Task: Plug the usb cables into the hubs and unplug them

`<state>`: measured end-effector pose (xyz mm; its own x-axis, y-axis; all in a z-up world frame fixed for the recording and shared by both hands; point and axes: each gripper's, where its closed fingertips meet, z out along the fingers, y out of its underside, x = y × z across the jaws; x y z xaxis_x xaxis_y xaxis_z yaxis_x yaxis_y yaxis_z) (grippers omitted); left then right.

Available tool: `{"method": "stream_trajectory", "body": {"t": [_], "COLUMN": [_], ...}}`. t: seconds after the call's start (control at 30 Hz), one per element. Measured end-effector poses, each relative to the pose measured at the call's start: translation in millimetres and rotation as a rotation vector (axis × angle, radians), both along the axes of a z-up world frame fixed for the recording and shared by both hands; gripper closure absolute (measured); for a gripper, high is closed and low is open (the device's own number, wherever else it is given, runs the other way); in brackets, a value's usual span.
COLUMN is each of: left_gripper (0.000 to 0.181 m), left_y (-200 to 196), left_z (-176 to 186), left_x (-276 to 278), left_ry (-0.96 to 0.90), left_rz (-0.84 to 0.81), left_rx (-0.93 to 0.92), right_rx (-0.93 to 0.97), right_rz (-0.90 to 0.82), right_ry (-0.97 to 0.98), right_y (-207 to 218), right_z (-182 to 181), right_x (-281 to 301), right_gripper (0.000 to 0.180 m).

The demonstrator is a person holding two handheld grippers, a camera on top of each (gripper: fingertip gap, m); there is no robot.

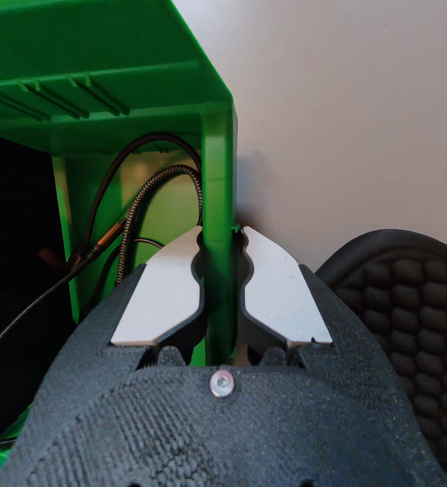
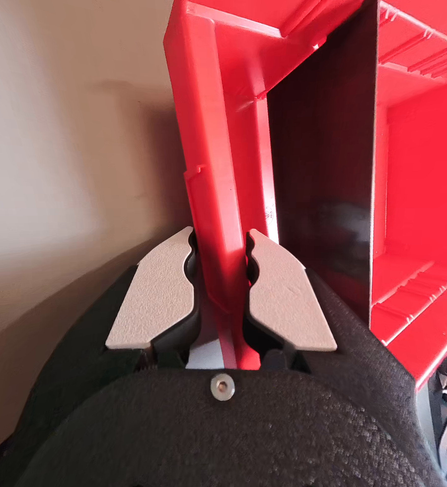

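A: Left tool is clamped on the corner post of the green bin, centre frame; right tool grips the wall edge of the red bin.

B: Best advice, I'd say: hold both grips square and move level, so nothing spills.

A: Contents? The usb cables, one braided and one thin, loop inside the green bin at left centre (no hub visible in either view). The red bin shows only a dark divider panel.
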<state>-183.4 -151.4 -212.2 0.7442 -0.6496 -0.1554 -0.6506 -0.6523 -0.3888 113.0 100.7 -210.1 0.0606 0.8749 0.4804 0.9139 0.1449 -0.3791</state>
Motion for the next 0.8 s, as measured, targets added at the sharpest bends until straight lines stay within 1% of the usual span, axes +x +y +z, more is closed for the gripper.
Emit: {"method": "stream_trajectory", "body": {"t": [0.13, 0.3, 0.37, 0.43, 0.5, 0.57, 0.63, 0.73, 0.8], "left_gripper": [0.157, 0.156, 0.154, 0.148, 0.147, 0.145, 0.143, 0.14, 0.139], "left_y": [10.1, 26.3, 32.7, 37.0, 38.2, 39.8, 46.9, 63.6, 79.2], "left_z": [0.4, 1.3, 2.5, 7.3, 21.9, 47.6, 77.6, 114.8, 126.4], "left_x": [-8.9, -19.5, -22.8, -23.5, -20.1, -18.5, -31.1, -60.2, -88.3], "left_ry": [0.005, 0.031, 0.044, 0.039, -0.005, -0.078, -0.094, -0.05, 0.072], "left_rz": [-0.009, 0.011, 0.026, 0.038, 0.043, 0.059, 0.11, 0.181, 0.201], "left_rx": [0.01, 0.049, 0.071, 0.098, 0.134, 0.185, 0.253, 0.305, 0.305], "right_rx": [0.029, 0.112, 0.128, 0.142, 0.139, 0.09, 0.037, -0.064, -0.119], "right_rz": [-0.046, -0.064, -0.068, -0.069, -0.05, -0.018, 0.03, 0.075, 0.089], "right_ry": [0.037, 0.066, 0.078, 0.087, 0.151, 0.28, 0.424, 0.613, 0.689], "right_y": [15.3, 28.3, 30.6, 30.6, 24.8, 12.7, -0.3, -14.7, -20.8], "right_z": [0.6, 3.7, 4.8, 6.3, 15.5, 32.3, 51.9, 71.8, 75.5], "right_x": [5.1, 14.1, 17.4, 20.2, 17.3, 8.2, -3.2, -17.7, -22.3], "right_gripper": [0.143, 0.14, 0.137, 0.135, 0.135, 0.137, 0.138, 0.14, 0.142]}}
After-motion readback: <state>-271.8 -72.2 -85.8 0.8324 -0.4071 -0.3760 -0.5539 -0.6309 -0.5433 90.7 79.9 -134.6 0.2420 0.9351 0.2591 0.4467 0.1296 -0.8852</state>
